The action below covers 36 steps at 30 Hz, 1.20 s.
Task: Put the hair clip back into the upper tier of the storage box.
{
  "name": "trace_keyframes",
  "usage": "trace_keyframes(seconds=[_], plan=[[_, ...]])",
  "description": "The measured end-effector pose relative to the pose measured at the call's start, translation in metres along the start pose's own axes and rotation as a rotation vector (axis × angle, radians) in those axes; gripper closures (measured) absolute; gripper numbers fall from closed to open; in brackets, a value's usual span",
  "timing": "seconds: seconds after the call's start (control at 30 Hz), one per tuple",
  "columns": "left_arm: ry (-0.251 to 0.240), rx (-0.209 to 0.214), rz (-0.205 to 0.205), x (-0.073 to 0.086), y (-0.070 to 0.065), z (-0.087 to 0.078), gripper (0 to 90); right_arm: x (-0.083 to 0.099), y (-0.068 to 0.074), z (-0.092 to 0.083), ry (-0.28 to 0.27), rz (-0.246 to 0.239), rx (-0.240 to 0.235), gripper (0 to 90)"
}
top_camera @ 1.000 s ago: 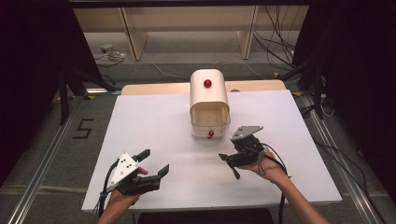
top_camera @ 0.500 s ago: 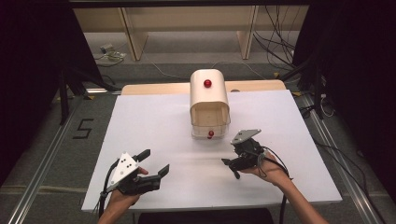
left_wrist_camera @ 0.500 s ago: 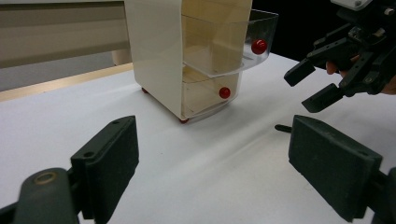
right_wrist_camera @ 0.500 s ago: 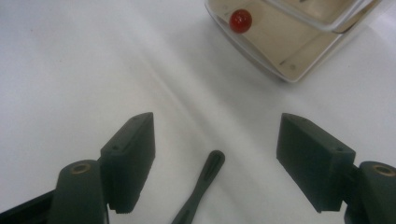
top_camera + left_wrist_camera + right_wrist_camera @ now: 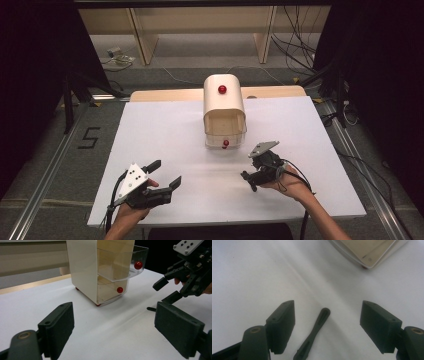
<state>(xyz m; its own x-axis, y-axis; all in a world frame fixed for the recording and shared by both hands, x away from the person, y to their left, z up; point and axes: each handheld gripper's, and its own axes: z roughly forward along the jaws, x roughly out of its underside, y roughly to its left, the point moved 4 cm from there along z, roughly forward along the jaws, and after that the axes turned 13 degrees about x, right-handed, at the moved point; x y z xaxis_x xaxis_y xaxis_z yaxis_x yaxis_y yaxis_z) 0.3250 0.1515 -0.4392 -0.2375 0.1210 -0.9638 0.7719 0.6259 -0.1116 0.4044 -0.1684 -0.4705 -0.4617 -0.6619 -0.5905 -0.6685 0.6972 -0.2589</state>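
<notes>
Right gripper view: jaws wide apart, straddling dark strip (image 5: 315, 333).

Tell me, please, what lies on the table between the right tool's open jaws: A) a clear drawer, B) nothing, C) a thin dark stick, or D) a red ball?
C: in the right gripper view a thin dark stick lies on the white table between the right tool's spread jaws.

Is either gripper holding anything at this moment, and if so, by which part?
Nothing is held. The left gripper has its jaws wide apart over bare table. The right gripper is open too, over a small dark utensil lying untouched on the table.
</notes>
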Motion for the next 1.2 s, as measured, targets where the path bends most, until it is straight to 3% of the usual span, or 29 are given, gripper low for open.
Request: trace_keyframes(seconds=[0.27, 0.53, 0.73, 1.2], plan=[[-0.001, -0.002, 0.001, 0.0, 0.0, 0.0, 15.9, 0.005, -0.001, 0.004, 0.03, -0.007, 0.011, 30.5], [-0.005, 0.004, 0.016, -0.001, -0.004, -0.001, 15.9, 0.011, -0.001, 0.008, 0.066, -0.014, 0.013, 38.9], [-0.004, 0.004, 0.021, -0.001, -0.004, -0.003, 15.9, 0.015, 0.0, 0.012, 0.107, -0.031, -0.004, 44.8], [-0.001, 0.004, 0.029, -0.001, -0.006, -0.001, 15.9, 0.02, 0.008, 0.016, 0.148, -0.075, -0.053, 52.9]])
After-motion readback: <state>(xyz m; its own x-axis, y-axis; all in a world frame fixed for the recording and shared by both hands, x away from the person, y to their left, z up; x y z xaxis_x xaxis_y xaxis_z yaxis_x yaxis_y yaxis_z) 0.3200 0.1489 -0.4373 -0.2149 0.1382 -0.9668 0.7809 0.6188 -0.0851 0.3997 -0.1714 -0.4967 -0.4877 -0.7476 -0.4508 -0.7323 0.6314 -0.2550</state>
